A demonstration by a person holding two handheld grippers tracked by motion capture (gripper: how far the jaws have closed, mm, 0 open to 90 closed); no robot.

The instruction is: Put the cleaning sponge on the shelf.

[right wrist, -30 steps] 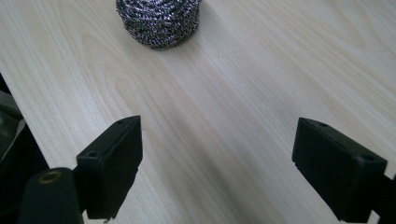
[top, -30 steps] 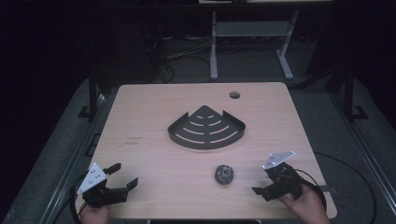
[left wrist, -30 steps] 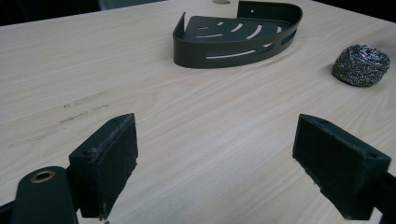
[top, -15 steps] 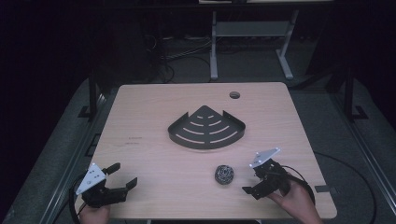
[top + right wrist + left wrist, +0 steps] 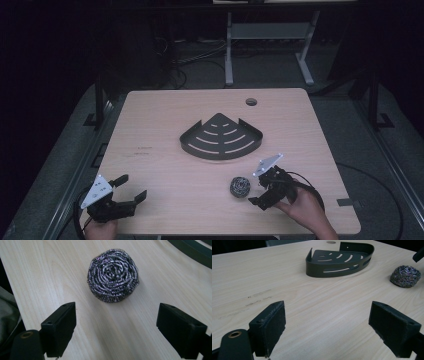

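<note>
The right gripper (image 5: 261,193) holds its jaws wide apart, empty, just beside the round steel-wire scouring ball (image 5: 113,274), which lies straight ahead, centred between them on the pale wooden table (image 5: 165,115); the left gripper (image 5: 131,188), also spread, sits well apart.

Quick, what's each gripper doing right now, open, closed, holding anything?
Left gripper: open, holding nothing, over bare table.
Right gripper: open, holding nothing, jaws aimed at the scourer, not touching it.
</note>
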